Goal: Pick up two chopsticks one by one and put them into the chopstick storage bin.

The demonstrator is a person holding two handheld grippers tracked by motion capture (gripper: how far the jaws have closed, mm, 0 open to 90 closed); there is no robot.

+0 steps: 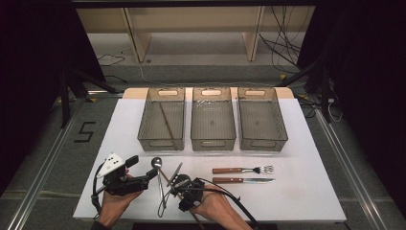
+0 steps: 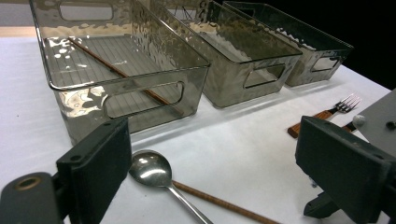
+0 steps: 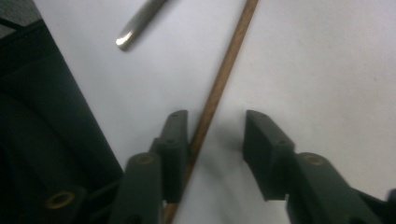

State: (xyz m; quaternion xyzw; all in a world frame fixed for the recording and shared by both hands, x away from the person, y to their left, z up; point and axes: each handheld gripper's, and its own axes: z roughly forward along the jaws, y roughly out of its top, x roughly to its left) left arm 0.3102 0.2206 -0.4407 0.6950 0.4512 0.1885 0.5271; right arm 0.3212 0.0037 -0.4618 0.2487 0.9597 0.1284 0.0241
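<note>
Right tongs point(image 3: 217, 144) straddle the chopstick point(image 3: 223, 79) on the surface point(image 3: 317, 70), spread, not yet pinching, lined up for pickup; left tongs point(image 2: 212, 172) spread, idle.

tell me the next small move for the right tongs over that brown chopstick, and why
Probably finish closing. In the right gripper view the right tongs straddle the chopstick lying on the white table; it sits against one pad, with a gap to the other, so it is not yet pinched. Another chopstick already lies in the left bin, likely the destination.
</note>
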